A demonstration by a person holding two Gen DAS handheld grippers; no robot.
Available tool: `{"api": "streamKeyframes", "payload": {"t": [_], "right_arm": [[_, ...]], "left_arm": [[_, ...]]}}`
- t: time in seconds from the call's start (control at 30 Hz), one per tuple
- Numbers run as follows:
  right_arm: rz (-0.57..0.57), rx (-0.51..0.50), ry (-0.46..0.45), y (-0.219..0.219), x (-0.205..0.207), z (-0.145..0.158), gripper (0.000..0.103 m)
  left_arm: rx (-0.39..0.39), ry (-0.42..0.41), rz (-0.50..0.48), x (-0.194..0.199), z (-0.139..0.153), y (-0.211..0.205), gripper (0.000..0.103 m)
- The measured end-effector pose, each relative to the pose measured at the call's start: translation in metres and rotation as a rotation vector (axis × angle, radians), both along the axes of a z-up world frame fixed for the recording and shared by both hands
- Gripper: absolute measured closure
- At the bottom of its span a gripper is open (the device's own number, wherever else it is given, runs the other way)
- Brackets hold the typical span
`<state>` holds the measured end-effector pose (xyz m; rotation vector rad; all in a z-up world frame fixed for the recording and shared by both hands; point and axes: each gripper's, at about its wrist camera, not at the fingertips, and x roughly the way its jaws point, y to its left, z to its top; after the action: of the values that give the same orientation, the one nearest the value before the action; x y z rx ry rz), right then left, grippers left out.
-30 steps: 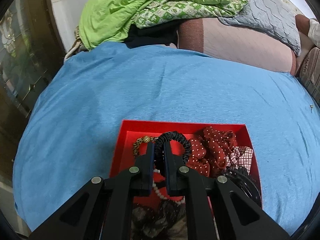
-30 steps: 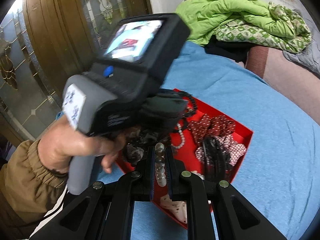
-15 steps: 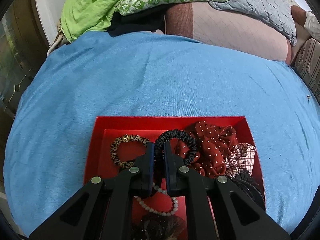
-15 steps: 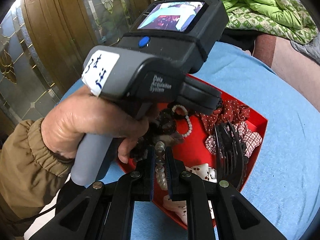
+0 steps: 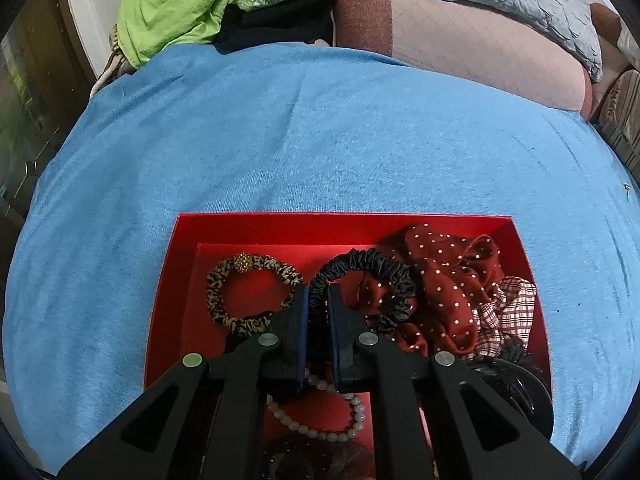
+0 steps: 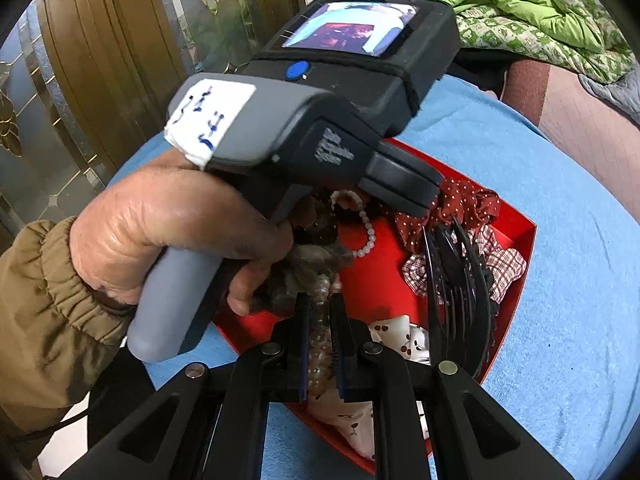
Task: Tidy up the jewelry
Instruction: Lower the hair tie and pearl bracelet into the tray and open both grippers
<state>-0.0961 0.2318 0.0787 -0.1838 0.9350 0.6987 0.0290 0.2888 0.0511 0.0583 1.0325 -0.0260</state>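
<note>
I find the left hand-held gripper (image 5: 318, 300) pinched on the black scrunchie (image 5: 362, 286), its jaws closed on the near-left arc of the loop so the rest hangs free above the red tray (image 5: 340, 224). That grip on a single strand looks deliberate to me: it lets the scrunchie be separated from the polka-dot red scrunchie (image 5: 444, 280) crowding it on the right. The leopard-print hair tie (image 5: 250, 294) lies flat in the tray's far-left corner, just beside the left jaw. A pale bead bracelet (image 5: 320, 420) lies on the tray floor beneath the jaws. The tray rests on the blue bedspread (image 5: 320, 140).

The right hand-held gripper (image 6: 320, 332) is pressed onto a strand of pearly beads (image 6: 318, 344); where that strand ends I cannot tell, since a dark fuzzy item (image 6: 304, 268) and the person's left hand (image 6: 180, 232) mask it. Black toothed hair clips (image 6: 456, 288) stand in the tray's right side, next to a checked scrunchie (image 6: 504, 268), with a cherry-print fabric piece (image 6: 400, 340) at the near edge.

Against the frame one second back, the left view now shows the tray's left half in full: the leopard tie, then half hidden behind the jaw, is wholly exposed, and the black scrunchie sits further right of it. In the right view the left hand and its device have risen and come closer, filling more of the frame. Both grips are unchanged.
</note>
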Motion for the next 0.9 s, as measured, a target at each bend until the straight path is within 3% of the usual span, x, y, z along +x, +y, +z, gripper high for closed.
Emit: {"api": "streamKeyframes", "payload": {"t": [0.43, 0.53, 0.6, 0.67, 0.9], "right_arm": [[-0.003, 0.014, 0.010, -0.003, 0.005, 0.001, 0.091], [0.000, 0.028, 0.002, -0.006, 0.002, 0.007, 0.078], [0.001, 0.039, -0.010, -0.010, -0.001, 0.011, 0.055], [0.003, 0.044, -0.030, -0.012, -0.005, 0.017, 0.053], [0.010, 0.034, -0.093, -0.023, -0.021, 0.036, 0.053]], "left_arm": [[0.000, 0.001, 0.025, 0.001, 0.001, 0.000, 0.091], [-0.019, -0.017, 0.046, -0.004, 0.009, 0.004, 0.077], [-0.022, -0.037, 0.060, -0.010, 0.017, 0.007, 0.067], [-0.037, -0.058, 0.074, -0.016, 0.028, 0.010, 0.056], [-0.066, -0.137, 0.143, -0.051, 0.067, 0.021, 0.041]]}}
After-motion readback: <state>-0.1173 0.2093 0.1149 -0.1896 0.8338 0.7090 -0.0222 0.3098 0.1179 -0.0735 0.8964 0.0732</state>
